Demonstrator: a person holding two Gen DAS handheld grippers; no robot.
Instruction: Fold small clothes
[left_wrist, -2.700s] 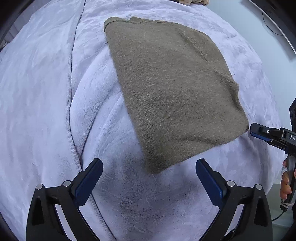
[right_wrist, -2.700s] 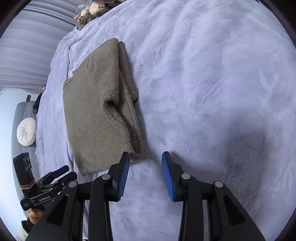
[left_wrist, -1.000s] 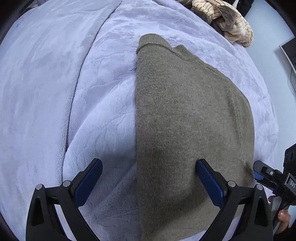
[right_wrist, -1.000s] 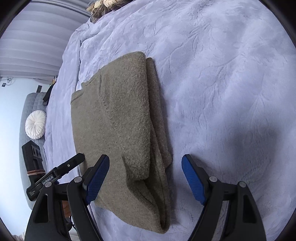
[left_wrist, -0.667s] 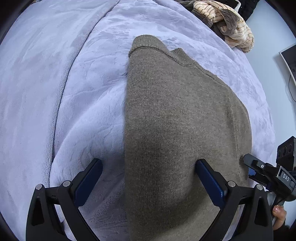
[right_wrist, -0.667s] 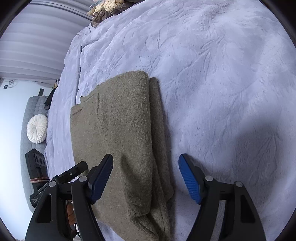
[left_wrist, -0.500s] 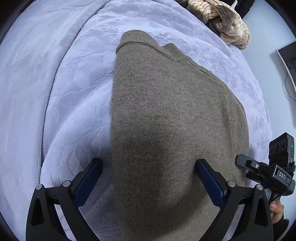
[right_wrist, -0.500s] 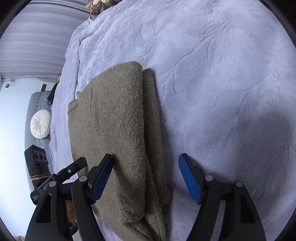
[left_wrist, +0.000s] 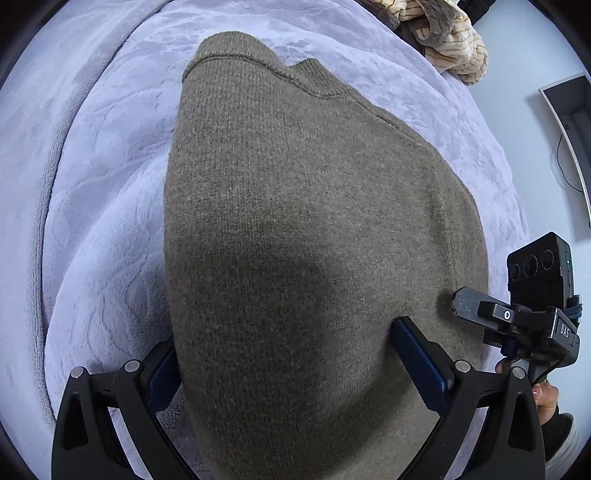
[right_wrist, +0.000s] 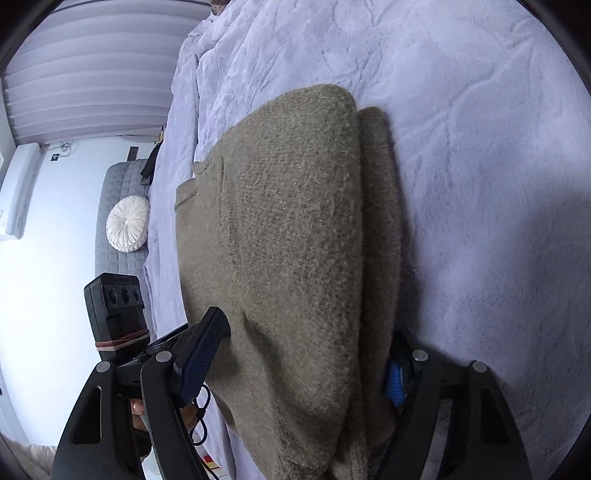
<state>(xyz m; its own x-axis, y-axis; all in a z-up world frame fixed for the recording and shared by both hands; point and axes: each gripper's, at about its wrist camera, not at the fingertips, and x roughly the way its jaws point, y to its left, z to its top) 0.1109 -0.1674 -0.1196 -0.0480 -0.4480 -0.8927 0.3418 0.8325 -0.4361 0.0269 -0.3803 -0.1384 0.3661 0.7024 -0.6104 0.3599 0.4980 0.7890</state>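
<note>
A folded olive-brown knit sweater (left_wrist: 314, 229) lies on a lavender plush blanket (left_wrist: 110, 166), collar at its far end. My left gripper (left_wrist: 295, 365) is open, its blue pads straddling the sweater's near end; the left pad (left_wrist: 162, 373) is partly under the cloth edge. In the right wrist view the sweater (right_wrist: 288, 240) shows stacked folded layers. My right gripper (right_wrist: 299, 365) is open around its near corner, left finger (right_wrist: 203, 350) on top, right pad (right_wrist: 393, 376) against the folded edge. The right gripper also shows in the left wrist view (left_wrist: 517, 317).
A heap of cream and brown striped clothes (left_wrist: 443, 40) lies at the blanket's far edge. A grey quilted seat with a round white cushion (right_wrist: 127, 229) stands beside the bed, with pleated curtains (right_wrist: 92, 66) behind. The blanket (right_wrist: 480, 184) stretches away right of the sweater.
Both grippers moved forward onto the sweater's near end, so their open jaws now straddle its edges. The sweater itself has stayed flat on the blanket.
</note>
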